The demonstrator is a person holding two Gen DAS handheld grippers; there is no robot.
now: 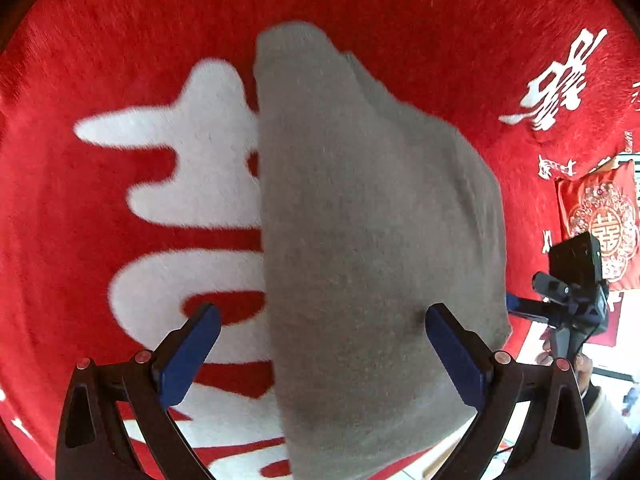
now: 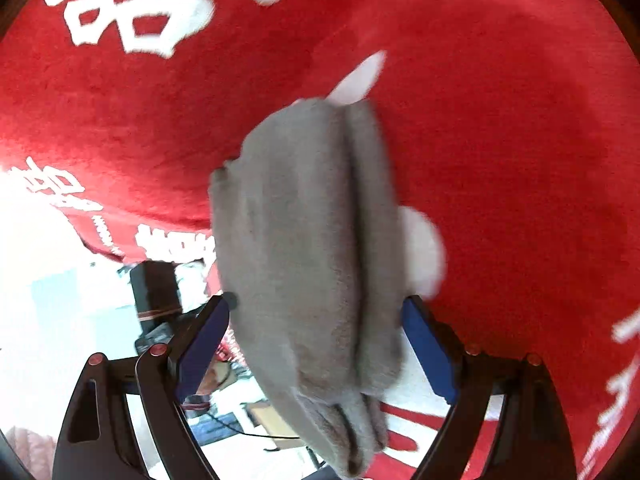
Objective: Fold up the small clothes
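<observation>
two open grippers, one grey cloth lying folded on the red blanket

the grey cloth (image 1: 360, 240) lies on the red blanket (image 1: 400, 8), partly over the big white letter (image 1: 192, 184) on it. the left gripper (image 1: 323, 356) has its fingers spread wide, one on each side of the near end of the cloth, and they do not pinch it. the right gripper (image 2: 316, 352) is spread wide too, with the thick folded edge of the cloth between its blue pads (image 2: 428, 352), and no squeeze shows. i think a pad could catch a soft layer when a hand pulls away and drag the fold open. the layers look loose, so a bump could make the top one slide off.
</observation>
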